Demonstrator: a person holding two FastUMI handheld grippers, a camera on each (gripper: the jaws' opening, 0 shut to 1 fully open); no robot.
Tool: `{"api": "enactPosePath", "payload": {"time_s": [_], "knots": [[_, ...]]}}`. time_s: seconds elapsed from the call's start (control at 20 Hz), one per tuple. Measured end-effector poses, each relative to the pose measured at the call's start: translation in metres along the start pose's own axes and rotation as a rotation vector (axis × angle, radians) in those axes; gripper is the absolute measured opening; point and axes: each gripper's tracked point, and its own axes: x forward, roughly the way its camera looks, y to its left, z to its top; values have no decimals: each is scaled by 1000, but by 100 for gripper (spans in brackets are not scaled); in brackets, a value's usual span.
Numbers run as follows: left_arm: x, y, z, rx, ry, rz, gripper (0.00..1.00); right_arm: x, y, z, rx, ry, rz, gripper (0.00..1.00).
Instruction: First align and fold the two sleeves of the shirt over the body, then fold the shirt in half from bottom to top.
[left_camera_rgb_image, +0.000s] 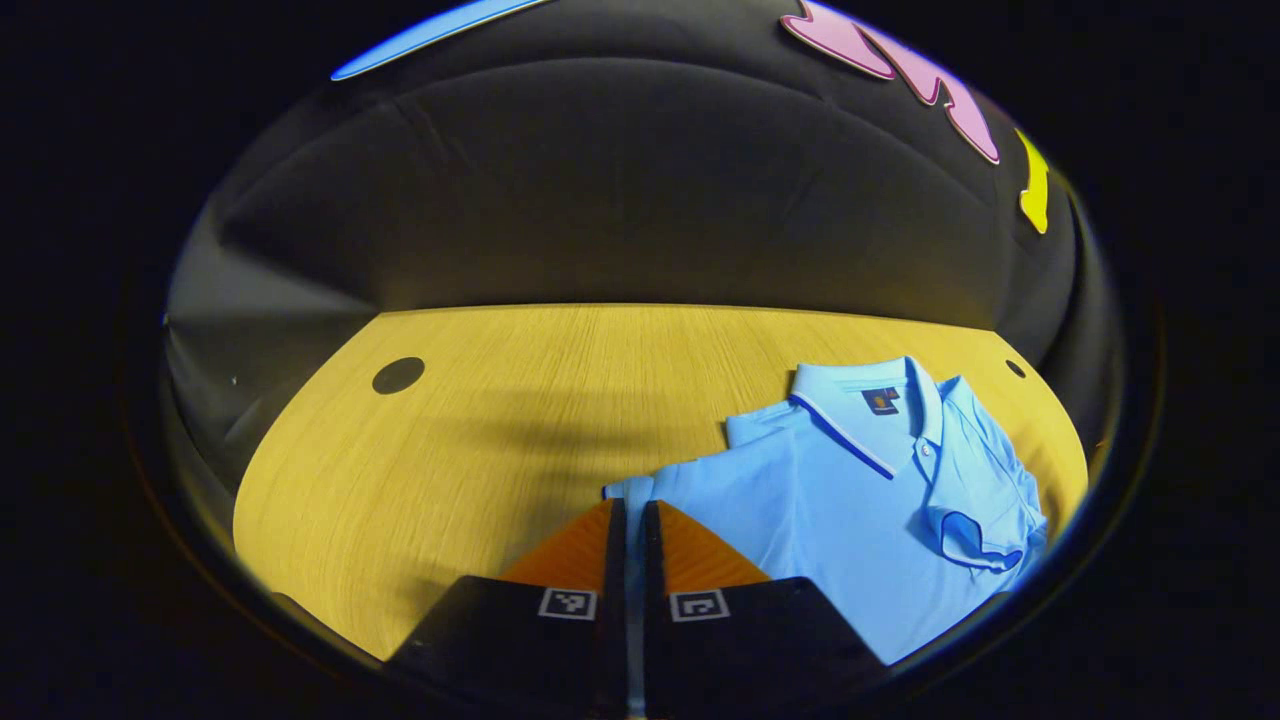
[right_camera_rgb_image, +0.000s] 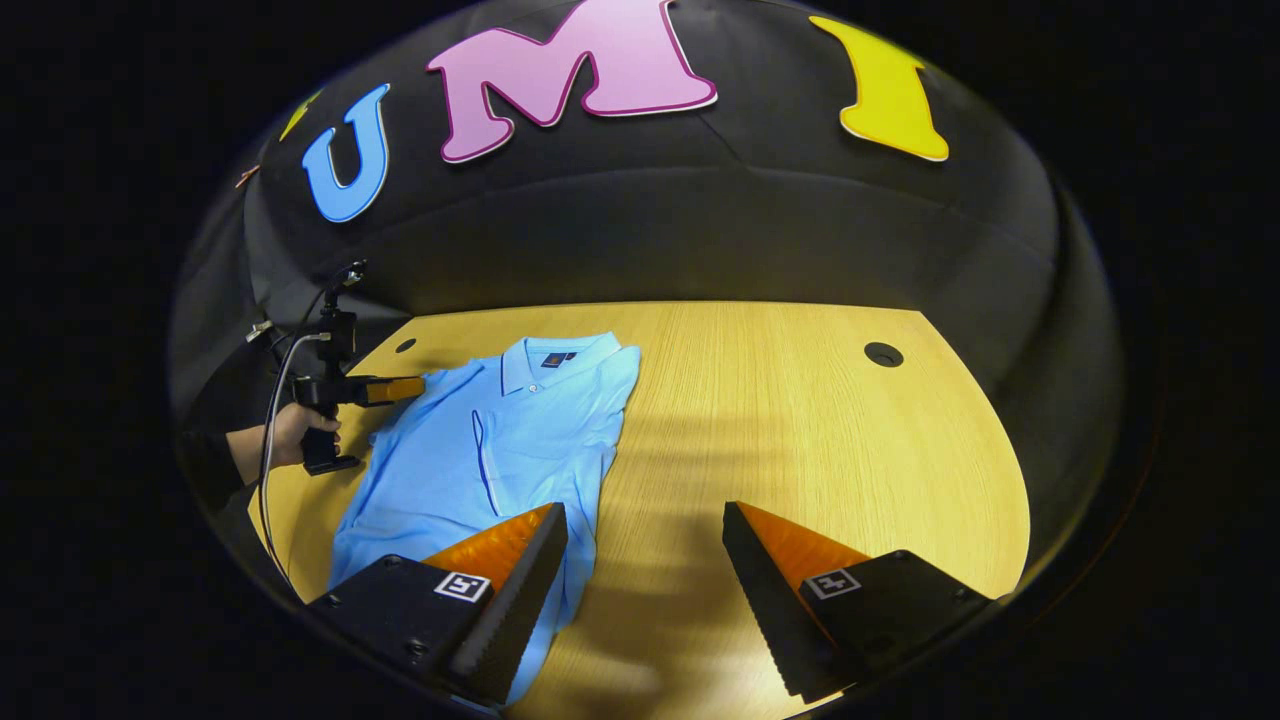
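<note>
Blue shirt (right_camera_rgb_image: 490, 450) lies flat on the wooden table (right_camera_rgb_image: 800, 420), collar at the far side, one sleeve (left_camera_rgb_image: 975, 520) folded over the body. The left gripper (left_camera_rgb_image: 630, 520) is closed, pinching the other sleeve's edge. The right gripper (right_camera_rgb_image: 645, 540) is wide apart, holding nothing, above the shirt's near right edge.

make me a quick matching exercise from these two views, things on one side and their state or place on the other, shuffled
Things:
1. left tool
2. right tool
3. shirt
4. hand

States or places:
A. lying on the wooden table, collar toward the booth wall
B. fingers wide apart, holding nothing
C. closed on a fold of shirt fabric
D. gripping the handle of the far tool at the shirt's edge

Pairs: 1-C, 2-B, 3-A, 4-D
</note>
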Motion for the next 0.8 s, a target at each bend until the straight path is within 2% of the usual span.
{"api": "enactPosePath", "payload": {"time_s": [0.05, 0.1, 0.15, 0.35, 0.6, 0.8], "knots": [[0, 1, 0, 7, 1, 13, 8, 0, 1, -1, 8, 4, 4, 98], [0, 1, 0, 21, 10, 21, 12, -2, -1, 0, 10, 2, 3, 98], [-1, 0, -1, 37, 17, 28, 6, -3, -2, 2, 9, -3, 1, 98], [-12, -9, 18, 16, -26, 24, 6, -8, -4, 4, 10, -13, -4, 98], [-43, -47, 56, 30, -92, -35, 6, -15, -5, 7, 10, -26, -13, 98], [-66, -110, 71, 26, -114, -146, 6, -22, -10, 9, 14, -33, -34, 98]]}}
